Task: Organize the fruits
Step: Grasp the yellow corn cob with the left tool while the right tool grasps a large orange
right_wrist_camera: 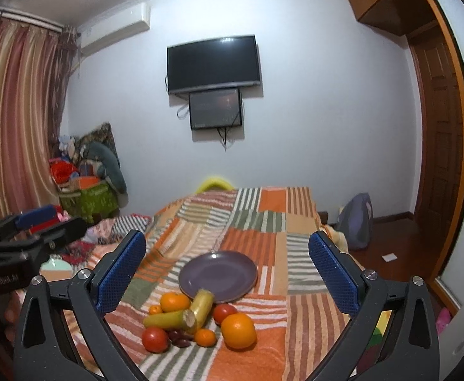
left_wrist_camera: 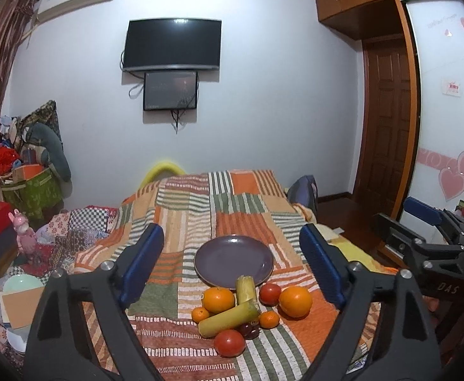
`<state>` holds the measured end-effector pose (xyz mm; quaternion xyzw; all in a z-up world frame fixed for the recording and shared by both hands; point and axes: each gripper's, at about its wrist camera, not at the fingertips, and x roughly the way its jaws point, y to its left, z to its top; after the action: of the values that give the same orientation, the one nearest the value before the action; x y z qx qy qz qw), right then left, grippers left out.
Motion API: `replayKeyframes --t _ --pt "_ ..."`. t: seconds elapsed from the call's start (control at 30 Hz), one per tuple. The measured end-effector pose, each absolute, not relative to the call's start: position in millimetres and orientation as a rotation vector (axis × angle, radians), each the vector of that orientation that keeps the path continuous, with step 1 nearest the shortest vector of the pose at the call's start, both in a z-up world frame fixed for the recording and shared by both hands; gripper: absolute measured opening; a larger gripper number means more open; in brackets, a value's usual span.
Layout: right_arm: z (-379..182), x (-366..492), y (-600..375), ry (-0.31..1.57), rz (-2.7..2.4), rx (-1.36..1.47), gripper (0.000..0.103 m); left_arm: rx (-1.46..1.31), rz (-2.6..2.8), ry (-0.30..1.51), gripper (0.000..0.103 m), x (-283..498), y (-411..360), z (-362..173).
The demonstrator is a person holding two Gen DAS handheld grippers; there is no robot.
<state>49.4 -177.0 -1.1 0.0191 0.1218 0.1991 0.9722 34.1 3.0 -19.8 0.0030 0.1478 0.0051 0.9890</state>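
Observation:
A pile of fruit lies on the striped bedspread (left_wrist_camera: 200, 216) just in front of an empty purple plate (left_wrist_camera: 233, 259), which also shows in the right wrist view (right_wrist_camera: 218, 275). The pile holds two big oranges (left_wrist_camera: 295, 301) (right_wrist_camera: 238, 330), small tangerines (left_wrist_camera: 269, 319), two red tomatoes (left_wrist_camera: 229, 343) (right_wrist_camera: 154, 339), two yellow-green sugarcane pieces (left_wrist_camera: 228, 317) (right_wrist_camera: 202, 302) and dark dates (left_wrist_camera: 249, 330). My left gripper (left_wrist_camera: 232, 266) is open and empty, held above and short of the pile. My right gripper (right_wrist_camera: 227, 273) is open and empty, likewise short of it; it also shows at the right in the left wrist view (left_wrist_camera: 428, 231).
The bed runs toward a wall with a television (left_wrist_camera: 172, 44). Piled bags and boxes (left_wrist_camera: 31, 177) and cluttered bedding (left_wrist_camera: 73, 231) lie left. A dark bag (right_wrist_camera: 357, 220) sits on the wooden floor right, by a wooden door (left_wrist_camera: 387, 133).

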Motion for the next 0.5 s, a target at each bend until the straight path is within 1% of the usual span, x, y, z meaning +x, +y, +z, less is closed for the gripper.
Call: replayKeyframes --t 0.03,0.17,0.23,0.27,0.4,0.5 --pt "-5.0 53.5 -175.0 0.261 0.398 0.021 0.094 0.001 0.010 0.307 0.085 38.9 4.5 -23.0" --pt "-21.9 69.9 -174.6 0.330 0.400 -0.008 0.090 -0.017 0.010 0.361 0.082 61.8 13.3 -41.8" --pt "-34.1 80.1 -175.9 0.381 0.407 -0.014 0.082 -0.008 0.011 0.399 0.080 74.2 15.8 -50.9" --pt "-38.8 84.0 -175.9 0.401 0.408 -0.019 0.081 -0.014 0.009 0.397 0.079 81.1 18.4 -56.7" --pt "-64.5 101.4 -175.3 0.503 0.416 -0.047 0.075 -0.040 -0.009 0.517 0.072 106.5 26.2 -88.4" --pt "-78.6 108.5 -175.9 0.569 0.432 -0.054 0.073 -0.085 -0.041 0.630 0.070 119.1 26.6 -113.8"
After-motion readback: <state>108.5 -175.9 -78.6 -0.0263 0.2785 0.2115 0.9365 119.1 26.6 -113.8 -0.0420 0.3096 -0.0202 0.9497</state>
